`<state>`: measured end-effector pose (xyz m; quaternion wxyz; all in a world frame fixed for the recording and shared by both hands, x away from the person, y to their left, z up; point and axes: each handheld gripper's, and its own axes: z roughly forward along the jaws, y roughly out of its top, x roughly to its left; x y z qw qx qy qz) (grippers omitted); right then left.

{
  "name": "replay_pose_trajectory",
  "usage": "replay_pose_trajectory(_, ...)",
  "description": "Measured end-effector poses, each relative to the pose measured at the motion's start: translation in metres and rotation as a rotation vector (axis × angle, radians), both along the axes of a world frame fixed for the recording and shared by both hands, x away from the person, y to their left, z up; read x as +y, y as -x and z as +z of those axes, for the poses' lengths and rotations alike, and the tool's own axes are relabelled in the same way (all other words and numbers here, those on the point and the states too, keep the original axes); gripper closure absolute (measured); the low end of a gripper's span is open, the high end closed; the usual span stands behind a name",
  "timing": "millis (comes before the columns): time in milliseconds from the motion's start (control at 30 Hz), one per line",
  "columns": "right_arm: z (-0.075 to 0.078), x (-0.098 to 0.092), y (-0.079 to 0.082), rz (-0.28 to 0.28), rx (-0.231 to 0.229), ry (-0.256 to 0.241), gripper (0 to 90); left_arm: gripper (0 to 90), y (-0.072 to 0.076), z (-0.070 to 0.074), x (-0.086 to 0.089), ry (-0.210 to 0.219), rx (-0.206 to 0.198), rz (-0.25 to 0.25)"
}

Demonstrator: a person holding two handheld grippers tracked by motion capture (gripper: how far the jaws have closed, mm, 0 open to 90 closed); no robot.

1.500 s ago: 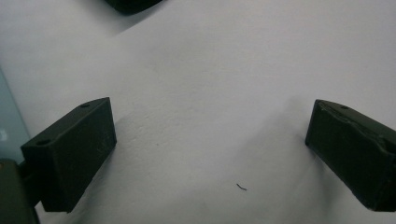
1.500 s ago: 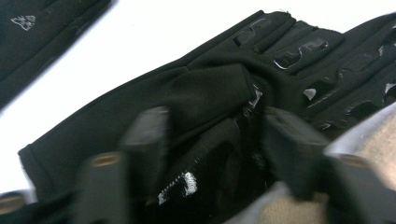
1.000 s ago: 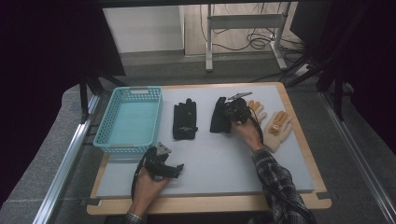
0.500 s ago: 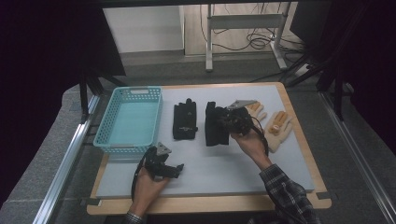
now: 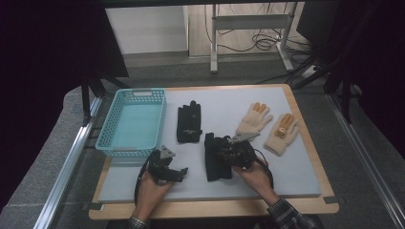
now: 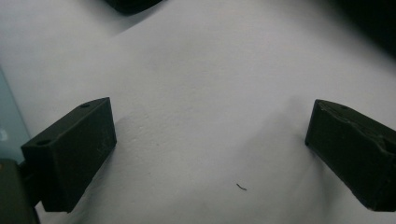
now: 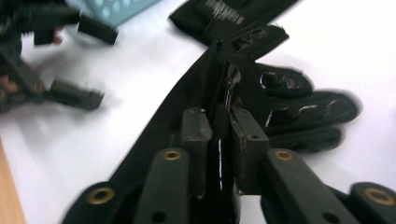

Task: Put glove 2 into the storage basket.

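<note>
Black glove [image 7: 219, 93] pinched in right hand-held gripper [image 7: 218, 140], jaws clamped on it; left hand-held gripper [image 6: 210, 144] jaws wide apart over white surface [image 6: 210, 70], holding nothing.

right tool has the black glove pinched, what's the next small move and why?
Probably carry the black glove left toward the blue basket. The right tool is shut on a fold of it, and the glove lies on the mat beside the other black glove, short of the basket. The left tool is open above bare mat, holding nothing, so the right one must do the moving.
</note>
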<state>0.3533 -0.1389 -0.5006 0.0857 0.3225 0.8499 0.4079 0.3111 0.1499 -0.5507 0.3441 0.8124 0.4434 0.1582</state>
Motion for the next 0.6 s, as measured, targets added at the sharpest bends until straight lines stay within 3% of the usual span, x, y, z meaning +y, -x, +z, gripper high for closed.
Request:
replay_pose_trajectory(100, 0.001, -0.001, 0.003, 0.002, -0.033, 0.002, 58.4, 2.2, 0.000, 0.000, 0.000, 0.000, -0.001, 0.001)
replay_pose_trajectory(267, 0.011, -0.015, -0.010, -0.051, -0.050, 0.002, 57.2, 2.2, 0.000, 0.000, 0.000, -0.005, 0.000, -0.003)
replay_pose_trajectory(400, 0.009, -0.023, -0.018, -0.073, -0.039, 0.017, 57.7, 2.2, 0.000, 0.000, 0.000, -0.005, 0.000, -0.003)
replay_pose_trajectory(600, 0.003, -0.020, -0.024, -0.045, -0.043, 0.042, 57.6, 2.2, 0.000, 0.000, 0.000, -0.003, 0.001, -0.002)
